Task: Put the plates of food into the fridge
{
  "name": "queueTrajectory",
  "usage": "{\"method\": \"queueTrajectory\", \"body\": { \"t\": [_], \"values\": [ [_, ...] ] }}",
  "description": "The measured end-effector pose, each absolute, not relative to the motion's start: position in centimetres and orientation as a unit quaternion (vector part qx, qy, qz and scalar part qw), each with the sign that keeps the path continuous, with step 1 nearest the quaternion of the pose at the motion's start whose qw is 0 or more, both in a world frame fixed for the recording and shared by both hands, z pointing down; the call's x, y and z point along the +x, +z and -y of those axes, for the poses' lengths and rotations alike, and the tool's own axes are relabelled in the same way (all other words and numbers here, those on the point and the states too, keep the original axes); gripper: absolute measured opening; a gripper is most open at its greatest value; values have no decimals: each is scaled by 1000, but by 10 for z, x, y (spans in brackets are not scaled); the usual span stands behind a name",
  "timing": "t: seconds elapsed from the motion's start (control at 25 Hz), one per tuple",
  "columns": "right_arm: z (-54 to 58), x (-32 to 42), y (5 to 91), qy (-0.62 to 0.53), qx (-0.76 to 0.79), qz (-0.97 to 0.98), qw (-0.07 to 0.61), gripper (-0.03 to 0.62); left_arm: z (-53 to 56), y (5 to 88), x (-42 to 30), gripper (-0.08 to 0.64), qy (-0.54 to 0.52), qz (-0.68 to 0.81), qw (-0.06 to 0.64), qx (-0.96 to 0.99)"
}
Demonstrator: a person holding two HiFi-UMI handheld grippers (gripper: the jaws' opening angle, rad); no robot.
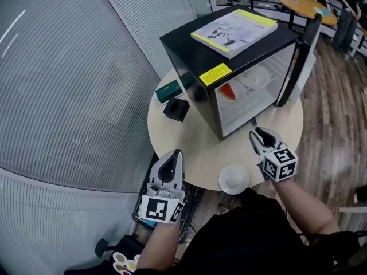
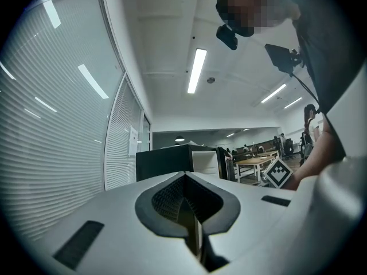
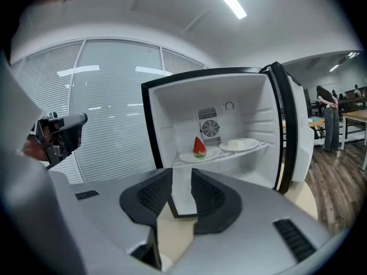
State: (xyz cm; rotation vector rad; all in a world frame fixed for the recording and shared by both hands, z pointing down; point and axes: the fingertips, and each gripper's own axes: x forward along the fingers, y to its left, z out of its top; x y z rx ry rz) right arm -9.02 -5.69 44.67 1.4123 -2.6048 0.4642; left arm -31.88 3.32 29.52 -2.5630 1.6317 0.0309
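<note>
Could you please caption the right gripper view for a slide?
Right tool, open, faces the open fridge holding a red-wedge plate and another plate.

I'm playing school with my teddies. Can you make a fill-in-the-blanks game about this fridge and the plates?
1. The fridge has its door ____.
2. The book lies on ____ of the fridge.
3. The shelf inside holds ____ plates.
4. One more plate waits on the ____, near the right tool.

Missing words: open; top; two; table.
</note>
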Motion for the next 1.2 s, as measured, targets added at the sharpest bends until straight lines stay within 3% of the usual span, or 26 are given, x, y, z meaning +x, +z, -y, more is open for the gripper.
{"method": "queueTrajectory", "body": {
  "t": [0.44,0.84,1.0,1.2],
  "values": [
    [-13,-84,509,231,501,831,68,104,-65,315,-317,2,4,-514,32,-857],
    [-84,-76,592,379,511,771,36,112,-66,348,-281,2,-27,-467,12,-884],
    [-114,-74,637,492,516,701,5,140,-63,357,-268,2,-33,-451,10,-892],
    [-152,-87,695,622,488,612,-30,224,-62,364,-260,2,-44,-440,9,-897]
  ]
}}
